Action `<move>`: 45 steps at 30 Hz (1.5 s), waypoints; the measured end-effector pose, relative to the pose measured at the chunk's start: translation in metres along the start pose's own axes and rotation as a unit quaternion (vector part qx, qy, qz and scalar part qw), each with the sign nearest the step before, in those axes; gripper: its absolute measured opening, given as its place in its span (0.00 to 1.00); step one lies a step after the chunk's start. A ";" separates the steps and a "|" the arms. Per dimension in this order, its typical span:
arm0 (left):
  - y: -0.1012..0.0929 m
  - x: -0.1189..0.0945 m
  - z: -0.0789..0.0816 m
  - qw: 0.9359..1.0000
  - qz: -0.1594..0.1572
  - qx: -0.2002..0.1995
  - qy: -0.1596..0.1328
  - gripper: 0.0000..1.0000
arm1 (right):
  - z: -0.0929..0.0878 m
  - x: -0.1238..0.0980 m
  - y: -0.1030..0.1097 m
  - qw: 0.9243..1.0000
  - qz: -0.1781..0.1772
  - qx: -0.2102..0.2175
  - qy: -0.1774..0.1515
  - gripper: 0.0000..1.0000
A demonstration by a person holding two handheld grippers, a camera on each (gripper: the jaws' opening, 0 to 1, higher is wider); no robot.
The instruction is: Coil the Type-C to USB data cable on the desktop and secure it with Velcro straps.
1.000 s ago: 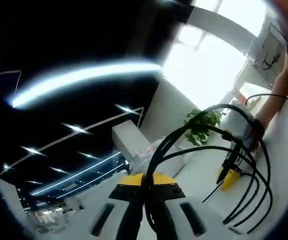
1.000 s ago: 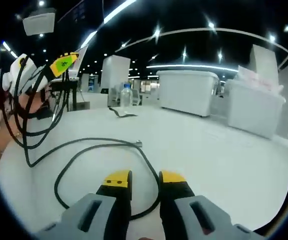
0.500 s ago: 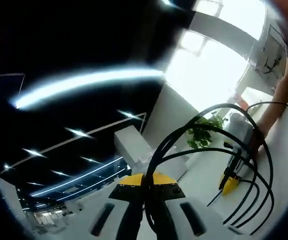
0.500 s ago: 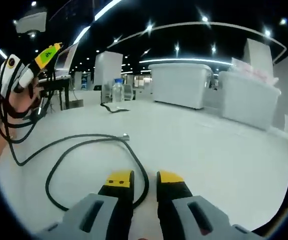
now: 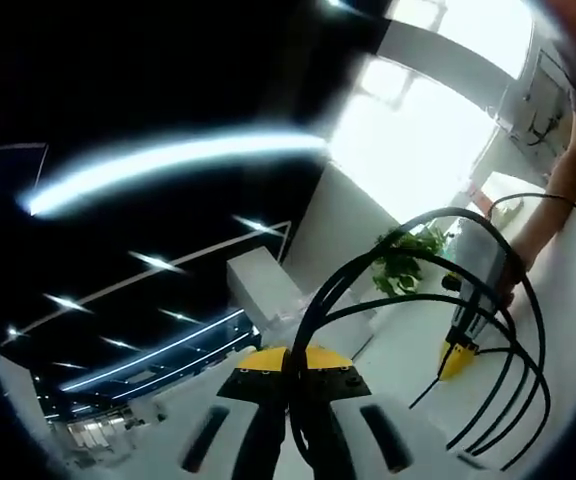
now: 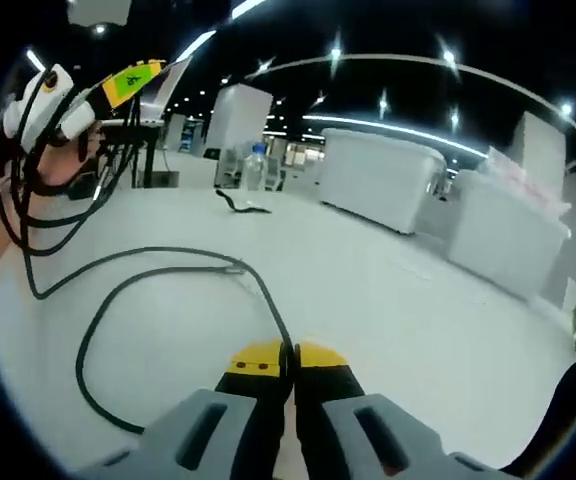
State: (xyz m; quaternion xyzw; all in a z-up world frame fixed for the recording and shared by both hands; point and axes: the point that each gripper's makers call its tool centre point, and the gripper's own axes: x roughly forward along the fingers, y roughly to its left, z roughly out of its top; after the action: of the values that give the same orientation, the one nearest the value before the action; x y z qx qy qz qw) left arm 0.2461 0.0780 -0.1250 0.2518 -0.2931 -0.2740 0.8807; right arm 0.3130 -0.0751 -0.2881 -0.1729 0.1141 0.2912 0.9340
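While the left gripper (image 5: 290, 362) is raised off the table (image 6: 388, 290), its yellow-tipped jaws stand together, clamped on several black loops of the data cable (image 5: 508, 330) that rise between them. In the left gripper view these loops fan out from the jaws, arc up and over to the right, and curve back down at the lower right. Beyond the loops, the right gripper (image 5: 458, 355) shows with its yellow tip pointing down at the white tabletop, a person's bare forearm (image 5: 558, 190) reaching in behind it. Farther off stand a green potted plant (image 5: 406, 262), a white block-shaped pillar (image 5: 260, 280) and bright windows (image 5: 418, 120) under a dark ceiling with strip lights.

In the right gripper view, the right gripper's (image 6: 290, 358) jaws are pressed together on a single black strand of the cable, which enters between the yellow tips. From there the strand lies on the white table, sweeping away and left in a wide open loop; a metal connector end (image 6: 234, 268) rests on the surface near the middle of that loop. At the upper left of this view, the left gripper (image 6: 133, 78) hangs above the table's edge with the gathered coils dangling from it. A small dark strap (image 6: 240, 206) lies on the table farther back, a clear water bottle (image 6: 254, 165) standing just beyond it. Large white storage bins (image 6: 383, 190) sit at the back.
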 end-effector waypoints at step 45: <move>-0.015 0.007 -0.054 0.994 -0.015 -0.063 0.092 0.05 | 0.110 -0.073 0.003 0.968 -0.003 0.048 -0.245 0.01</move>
State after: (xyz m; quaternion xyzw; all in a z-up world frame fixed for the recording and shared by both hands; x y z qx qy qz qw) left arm 0.2814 0.0779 -0.1689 0.2241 -0.1890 -0.2813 0.9137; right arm 0.2649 -0.0668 -0.1650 -0.0517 -0.1048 0.3163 0.9414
